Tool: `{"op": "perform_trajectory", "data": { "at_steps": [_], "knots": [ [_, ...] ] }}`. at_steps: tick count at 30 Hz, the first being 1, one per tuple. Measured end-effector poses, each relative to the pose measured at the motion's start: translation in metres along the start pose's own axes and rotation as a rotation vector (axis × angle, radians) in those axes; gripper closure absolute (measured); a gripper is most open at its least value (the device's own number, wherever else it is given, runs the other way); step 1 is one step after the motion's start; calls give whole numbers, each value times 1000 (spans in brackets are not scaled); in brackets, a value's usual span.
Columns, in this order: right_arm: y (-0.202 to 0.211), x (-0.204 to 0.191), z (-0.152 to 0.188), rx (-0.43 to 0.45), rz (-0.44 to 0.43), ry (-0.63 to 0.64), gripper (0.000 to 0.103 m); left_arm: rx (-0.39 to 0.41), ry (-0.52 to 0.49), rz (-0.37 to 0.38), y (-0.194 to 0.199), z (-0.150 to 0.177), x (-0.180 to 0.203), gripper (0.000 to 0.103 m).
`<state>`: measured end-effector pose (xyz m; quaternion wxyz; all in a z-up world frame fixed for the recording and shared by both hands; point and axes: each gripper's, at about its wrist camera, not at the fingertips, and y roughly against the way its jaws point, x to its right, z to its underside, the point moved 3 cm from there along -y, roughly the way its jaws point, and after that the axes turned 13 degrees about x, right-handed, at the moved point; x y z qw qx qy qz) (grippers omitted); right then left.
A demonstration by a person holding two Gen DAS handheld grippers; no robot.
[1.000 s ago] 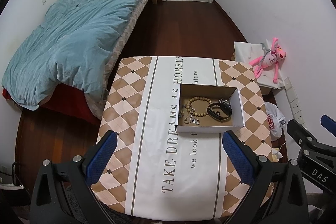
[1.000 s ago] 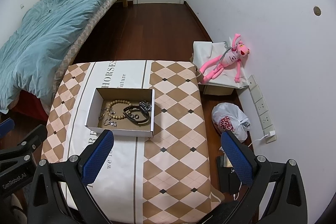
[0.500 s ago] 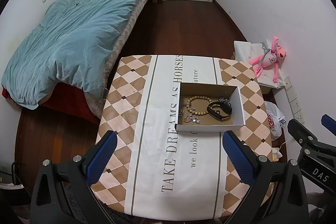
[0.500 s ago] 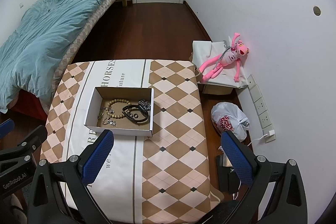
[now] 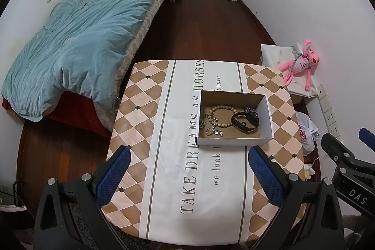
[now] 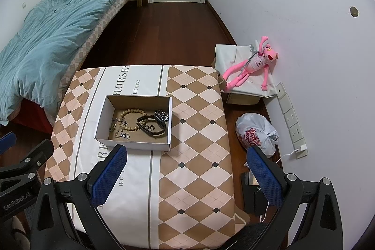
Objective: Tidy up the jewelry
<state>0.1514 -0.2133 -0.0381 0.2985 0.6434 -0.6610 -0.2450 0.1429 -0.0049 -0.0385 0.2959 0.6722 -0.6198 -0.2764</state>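
An open cardboard box (image 5: 267, 116) (image 6: 103, 119) stands on the table. In it lie a wooden bead bracelet (image 5: 221, 115) (image 6: 131, 120), a black wristband (image 5: 245, 121) (image 6: 152, 124), a silver chain bracelet (image 5: 250, 109) (image 6: 161, 114) and a thin silver chain with charms (image 5: 211, 128) (image 6: 119, 130). My left gripper (image 5: 187, 176) is open and empty, held above the table's near side, short of the box. My right gripper (image 6: 187, 176) is open and empty, above the table's near right part, to the right of the box.
The table (image 5: 164, 144) (image 6: 199, 133) has a checked cloth with lettering. A bed with a blue duvet (image 5: 77, 44) stands to the left. A pink plush toy (image 6: 253, 65) on a low box, a plastic bag (image 6: 256, 133) and wall sockets (image 6: 290, 116) are at the right wall.
Both grippers have drifted slightly; the view has shifted a little. Both stay open and the jewelry in the box has not moved.
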Motion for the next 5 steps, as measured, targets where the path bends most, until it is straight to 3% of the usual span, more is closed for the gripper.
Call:
{"op": "perform_trajectory", "data": {
  "at_steps": [5],
  "knots": [
    [0,0,1,0,-1,0,0,8,0,-2,0,1,1,1]
  ]
}}
